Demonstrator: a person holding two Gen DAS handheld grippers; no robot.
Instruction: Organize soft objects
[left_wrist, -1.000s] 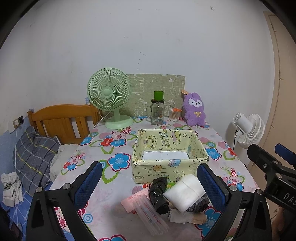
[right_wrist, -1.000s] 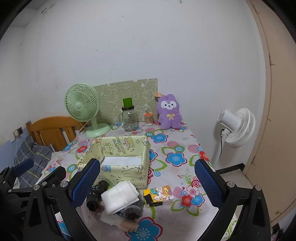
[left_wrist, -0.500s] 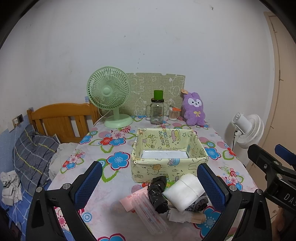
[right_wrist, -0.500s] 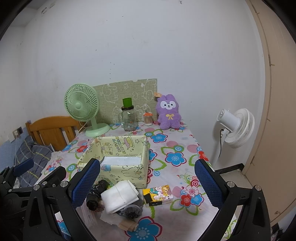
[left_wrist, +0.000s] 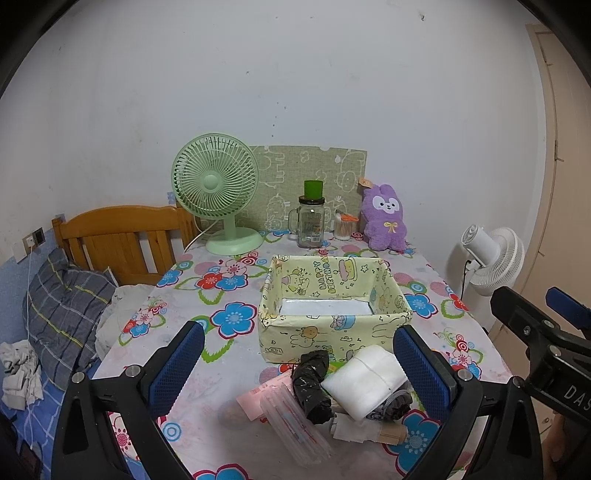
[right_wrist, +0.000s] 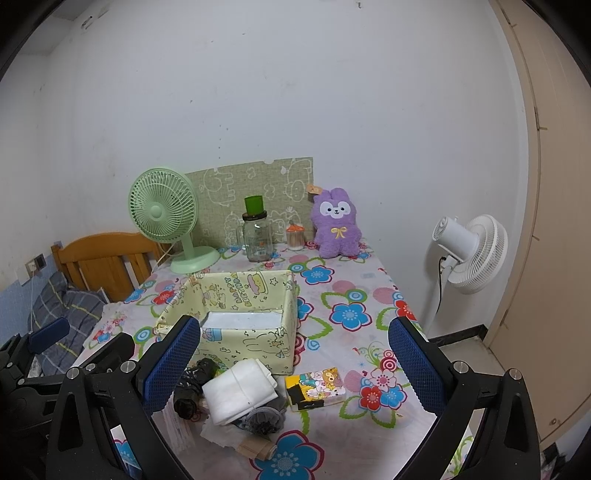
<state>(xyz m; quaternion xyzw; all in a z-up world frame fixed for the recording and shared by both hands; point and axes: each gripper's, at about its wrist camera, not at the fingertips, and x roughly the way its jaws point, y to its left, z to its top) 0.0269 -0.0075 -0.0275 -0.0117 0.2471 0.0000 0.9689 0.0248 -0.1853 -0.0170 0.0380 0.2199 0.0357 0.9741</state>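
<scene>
A pile lies at the table's front edge: a folded white cloth (left_wrist: 364, 380) (right_wrist: 240, 391), a rolled black plastic bag (left_wrist: 312, 386) (right_wrist: 192, 387), a grey rolled item (right_wrist: 263, 417), a clear plastic packet (left_wrist: 291, 424) and a pink pack. Behind it stands a yellow cartoon fabric box (left_wrist: 332, 306) (right_wrist: 236, 314) with a white item inside. A purple plush rabbit (left_wrist: 384, 218) (right_wrist: 335, 223) sits at the back. My left gripper (left_wrist: 297, 365) is open, above the pile. My right gripper (right_wrist: 293, 365) is open, above the pile's right side.
A green desk fan (left_wrist: 216, 192), a glass jar with a green lid (left_wrist: 311, 221), a small orange-lidded jar (right_wrist: 295, 238) and a green board stand at the back. A cartoon card box (right_wrist: 316, 387) lies right of the pile. A white floor fan (right_wrist: 469, 254) and a bed (left_wrist: 66, 306) flank the table.
Both views have shifted very slightly; the table objects have not moved and both grippers stay open.
</scene>
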